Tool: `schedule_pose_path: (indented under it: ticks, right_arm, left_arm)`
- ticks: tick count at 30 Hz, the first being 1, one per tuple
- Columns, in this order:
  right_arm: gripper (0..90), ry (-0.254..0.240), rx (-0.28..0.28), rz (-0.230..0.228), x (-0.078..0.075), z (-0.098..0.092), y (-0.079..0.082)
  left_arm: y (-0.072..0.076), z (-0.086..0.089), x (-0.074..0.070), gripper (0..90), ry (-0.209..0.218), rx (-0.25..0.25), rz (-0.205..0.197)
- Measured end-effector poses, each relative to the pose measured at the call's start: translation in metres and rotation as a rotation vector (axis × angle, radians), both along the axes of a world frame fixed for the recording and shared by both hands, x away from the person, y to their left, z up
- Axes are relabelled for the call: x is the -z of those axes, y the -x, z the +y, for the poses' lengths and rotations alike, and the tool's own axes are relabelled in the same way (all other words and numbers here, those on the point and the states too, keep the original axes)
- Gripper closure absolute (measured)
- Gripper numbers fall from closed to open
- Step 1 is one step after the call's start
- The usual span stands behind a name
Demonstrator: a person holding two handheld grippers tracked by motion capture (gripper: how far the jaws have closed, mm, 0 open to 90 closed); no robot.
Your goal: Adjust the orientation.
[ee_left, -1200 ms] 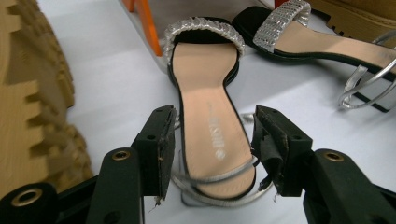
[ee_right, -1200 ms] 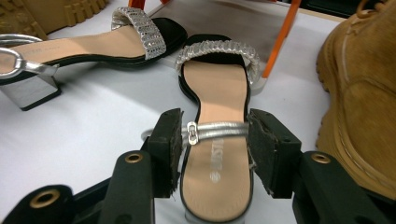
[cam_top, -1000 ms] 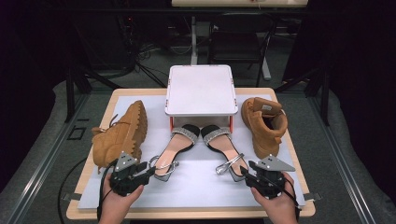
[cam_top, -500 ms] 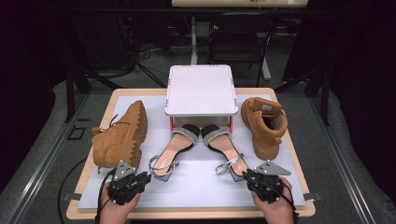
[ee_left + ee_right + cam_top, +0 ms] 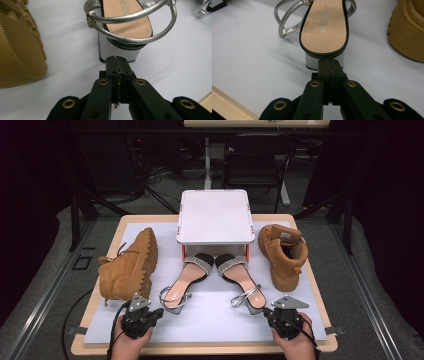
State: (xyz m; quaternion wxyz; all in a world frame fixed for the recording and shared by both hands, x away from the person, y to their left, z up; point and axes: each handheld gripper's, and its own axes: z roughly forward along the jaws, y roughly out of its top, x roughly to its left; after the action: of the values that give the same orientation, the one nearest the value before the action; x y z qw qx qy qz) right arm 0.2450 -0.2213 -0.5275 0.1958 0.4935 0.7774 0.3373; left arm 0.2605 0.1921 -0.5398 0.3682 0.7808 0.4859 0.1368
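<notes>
Two silver block-heel sandals lie side by side on the white mat (image 5: 215,322), toes under a white stand. My left gripper (image 5: 158,312) sits just behind the left sandal (image 5: 186,279). In the left gripper view its jaws (image 5: 117,59) have just been closing and now meet with nothing between them, a short way from the silver heel block (image 5: 117,51). My right gripper (image 5: 265,313) sits behind the right sandal (image 5: 241,276). Its jaws (image 5: 329,61) have likewise been closing on nothing, tips close to that sandal's heel (image 5: 313,62).
A tan boot (image 5: 128,265) lies on its side at the left, its ribbed sole (image 5: 17,47) beside my left gripper. A second tan boot (image 5: 282,252) stands upright at the right. The white stand (image 5: 214,215) is at the back middle. The wooden table edge (image 5: 200,351) runs near the hands.
Both hands have sunk a little toward the table's near edge. Both pairs of jaws have gone from partly open to shut, with nothing taken hold of. The shoes have not moved.
</notes>
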Motion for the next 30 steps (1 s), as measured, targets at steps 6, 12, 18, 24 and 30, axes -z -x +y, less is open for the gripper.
schedule_pose_path:
  ticks: [6, 12, 18, 24, 30]
  right_arm:
    - [90.0, 0.010, 0.001, 0.020, 0.003, 0.000, -0.003]
    - [90.0, 0.009, -0.001, 0.024, 0.004, 0.001, -0.005]
    - [90.0, 0.022, -0.001, 0.022, 0.004, 0.004, -0.005]
    - [90.0, 0.015, -0.002, 0.016, 0.004, 0.005, -0.004]
    - [90.0, -0.009, -0.027, 0.001, 0.001, 0.011, -0.001]
  left_arm:
    - [-0.005, -0.008, 0.001, 90.0, 0.000, 0.013, 0.005]
    - [-0.006, -0.009, 0.000, 90.0, -0.009, 0.013, 0.009]
    - [-0.006, -0.009, 0.000, 90.0, -0.018, 0.018, 0.008]
    - [-0.004, -0.014, -0.001, 90.0, -0.023, 0.033, 0.000]
    - [-0.002, -0.021, -0.001, 90.0, -0.009, 0.054, 0.008]
